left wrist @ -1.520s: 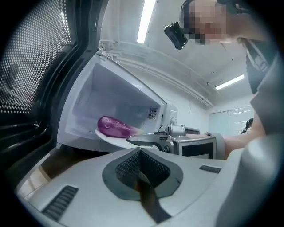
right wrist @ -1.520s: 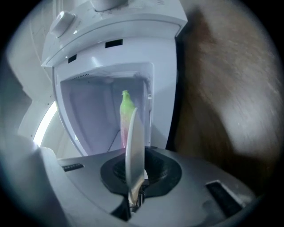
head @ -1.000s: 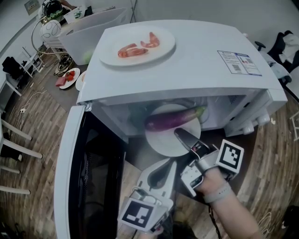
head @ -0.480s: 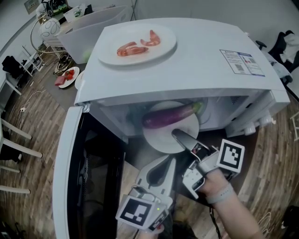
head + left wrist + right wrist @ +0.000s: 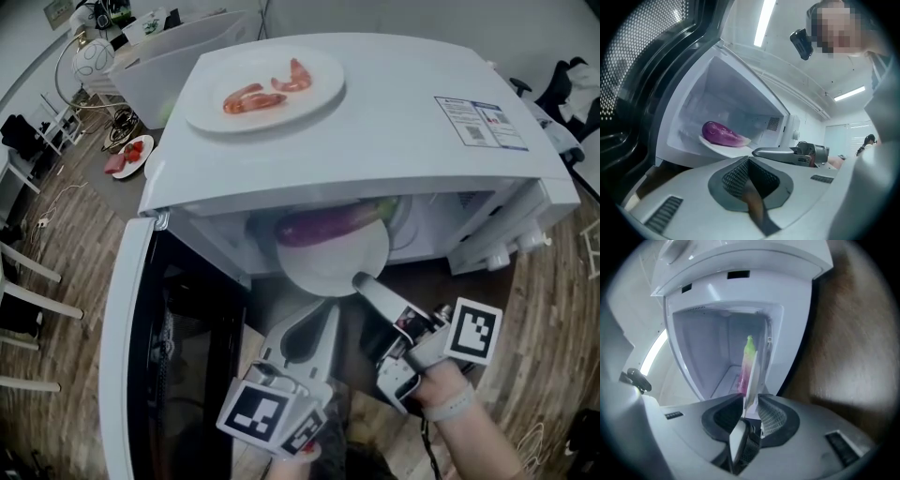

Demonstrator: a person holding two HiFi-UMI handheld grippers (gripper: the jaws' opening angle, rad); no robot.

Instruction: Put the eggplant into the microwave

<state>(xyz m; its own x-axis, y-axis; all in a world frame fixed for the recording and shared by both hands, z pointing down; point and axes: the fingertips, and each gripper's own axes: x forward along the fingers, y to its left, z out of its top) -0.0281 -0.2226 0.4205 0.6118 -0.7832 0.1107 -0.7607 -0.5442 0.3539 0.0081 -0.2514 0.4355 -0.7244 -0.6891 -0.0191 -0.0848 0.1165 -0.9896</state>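
I am holding my right gripper [image 5: 364, 283] level at the mouth of the open microwave [image 5: 403, 75], my wrist reaching in from the lower right and the tool rolled onto its side. Its jaws have just been opening and are now standing wide apart. The near rim of the white plate [image 5: 328, 267] is sitting between them, but the pads are not pressing on it. The eggplant [image 5: 333, 223] is lying across that plate inside the cavity, purple body to the left and green stem to the right. I am keeping my left gripper [image 5: 328, 317] lower, in front of the cavity and beside the swung-open door [image 5: 131, 356], pointing it toward the eggplant with its jaws together on nothing. A sticker [image 5: 478, 122] with a blue header and a QR code is sitting on the microwave's top, but I am finding its print too small to read.
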